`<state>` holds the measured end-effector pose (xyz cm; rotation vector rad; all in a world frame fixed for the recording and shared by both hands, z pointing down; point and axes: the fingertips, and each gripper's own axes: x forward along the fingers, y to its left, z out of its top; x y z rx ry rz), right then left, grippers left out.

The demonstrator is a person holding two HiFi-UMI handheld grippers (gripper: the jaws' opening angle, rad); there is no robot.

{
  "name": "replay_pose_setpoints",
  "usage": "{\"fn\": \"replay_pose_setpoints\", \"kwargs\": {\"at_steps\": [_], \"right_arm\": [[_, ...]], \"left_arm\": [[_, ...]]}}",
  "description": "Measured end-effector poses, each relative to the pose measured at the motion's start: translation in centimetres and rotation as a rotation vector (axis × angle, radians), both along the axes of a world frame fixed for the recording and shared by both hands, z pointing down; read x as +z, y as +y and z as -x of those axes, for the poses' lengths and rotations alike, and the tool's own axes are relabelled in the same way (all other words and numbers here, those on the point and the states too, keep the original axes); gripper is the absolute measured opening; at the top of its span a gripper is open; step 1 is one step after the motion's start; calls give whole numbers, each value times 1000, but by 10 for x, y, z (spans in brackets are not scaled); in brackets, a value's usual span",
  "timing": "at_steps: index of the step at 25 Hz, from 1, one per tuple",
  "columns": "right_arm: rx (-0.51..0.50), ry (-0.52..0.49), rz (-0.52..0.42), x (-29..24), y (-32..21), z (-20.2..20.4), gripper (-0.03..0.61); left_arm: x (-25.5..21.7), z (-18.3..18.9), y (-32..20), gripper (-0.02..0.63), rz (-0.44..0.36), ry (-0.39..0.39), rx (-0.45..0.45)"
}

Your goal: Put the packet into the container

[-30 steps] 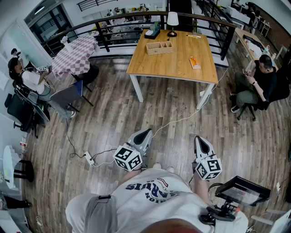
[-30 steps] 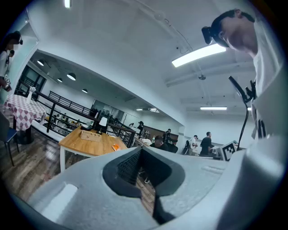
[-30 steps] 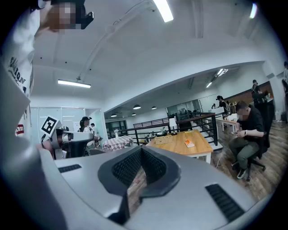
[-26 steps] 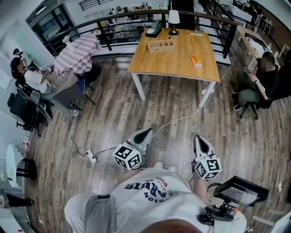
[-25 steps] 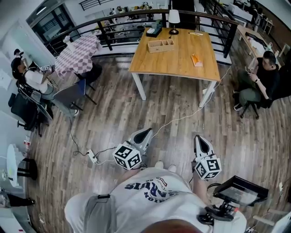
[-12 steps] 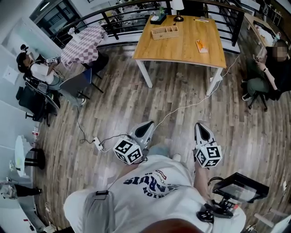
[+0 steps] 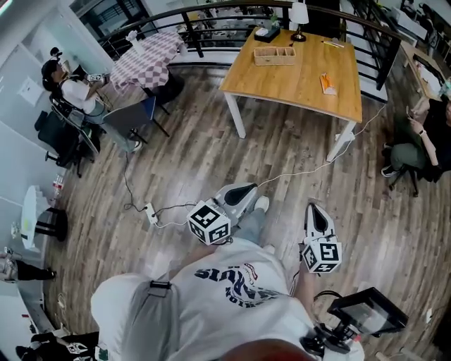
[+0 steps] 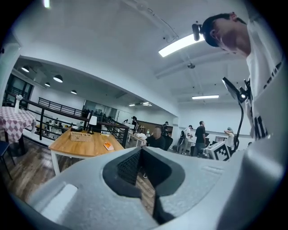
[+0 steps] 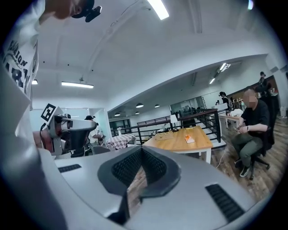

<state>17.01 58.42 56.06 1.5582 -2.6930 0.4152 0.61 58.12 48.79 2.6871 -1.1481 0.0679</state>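
Note:
An orange packet (image 7: 328,83) lies on the wooden table (image 7: 296,77) far ahead, near its right edge. The wooden compartment container (image 7: 275,55) stands at the table's far side. In the left gripper view the packet (image 8: 108,146) lies to the right of the container (image 8: 81,135). The right gripper view shows the packet (image 9: 189,139) and the container (image 9: 164,134) small and distant. My left gripper (image 7: 252,189) and right gripper (image 7: 315,209) hang in front of my body over the floor, well short of the table. Both are shut and hold nothing.
A white cable and a power strip (image 7: 150,213) lie on the plank floor between me and the table. One person sits on a chair (image 7: 423,137) right of the table, another at a desk (image 7: 70,92) far left. A checkered table (image 7: 151,60), a lamp (image 7: 299,14) and a railing (image 7: 211,14) stand behind.
The left gripper has swung forward and to the right in the head view. The table has shifted to the right. Both grippers stay shut.

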Motion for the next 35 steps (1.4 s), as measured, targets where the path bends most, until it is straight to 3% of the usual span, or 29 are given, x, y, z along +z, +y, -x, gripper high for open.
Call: {"fn": "replay_pose_setpoints", "kwargs": {"at_steps": [8, 16, 35], "right_arm": [[63, 1, 25, 8, -20, -24, 6], [110, 33, 42, 6, -75, -36, 6], [32, 109, 110, -19, -244, 74, 6]], "left_arm": [[8, -17, -49, -2, 24, 24, 12], [15, -22, -113, -2, 46, 63, 32], [22, 85, -299, -2, 66, 116, -7]]}}
